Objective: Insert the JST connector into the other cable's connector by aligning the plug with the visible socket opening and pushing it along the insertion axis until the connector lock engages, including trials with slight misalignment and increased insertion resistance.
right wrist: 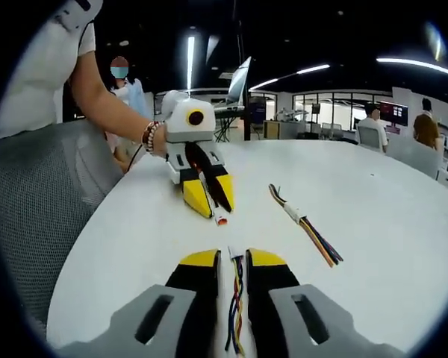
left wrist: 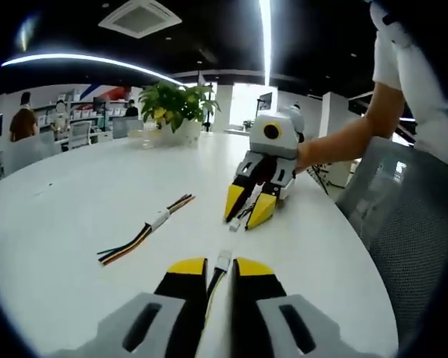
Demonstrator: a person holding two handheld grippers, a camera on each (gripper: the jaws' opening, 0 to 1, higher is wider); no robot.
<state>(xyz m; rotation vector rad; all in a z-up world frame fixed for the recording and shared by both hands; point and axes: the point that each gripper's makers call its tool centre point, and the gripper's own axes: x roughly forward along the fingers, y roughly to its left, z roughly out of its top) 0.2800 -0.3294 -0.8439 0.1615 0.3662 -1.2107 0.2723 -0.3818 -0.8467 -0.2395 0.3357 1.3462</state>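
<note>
left tongs (left wrist: 219,270) grasping socket cable (left wrist: 222,261); right tongs (right wrist: 232,262) grasping plug cable (right wrist: 235,298)

Grippers: left gripper (left wrist: 219,280) and right gripper (right wrist: 233,270), grey slotted bodies, black jaws with yellow tips | Opposite-unit housing: white, tapered, yellow-ringed round port on top | Operator clothing: white short sleeve (left wrist: 405,60) | Accessory: beaded bracelet (right wrist: 149,137), red and light beads, at the wrist
</note>
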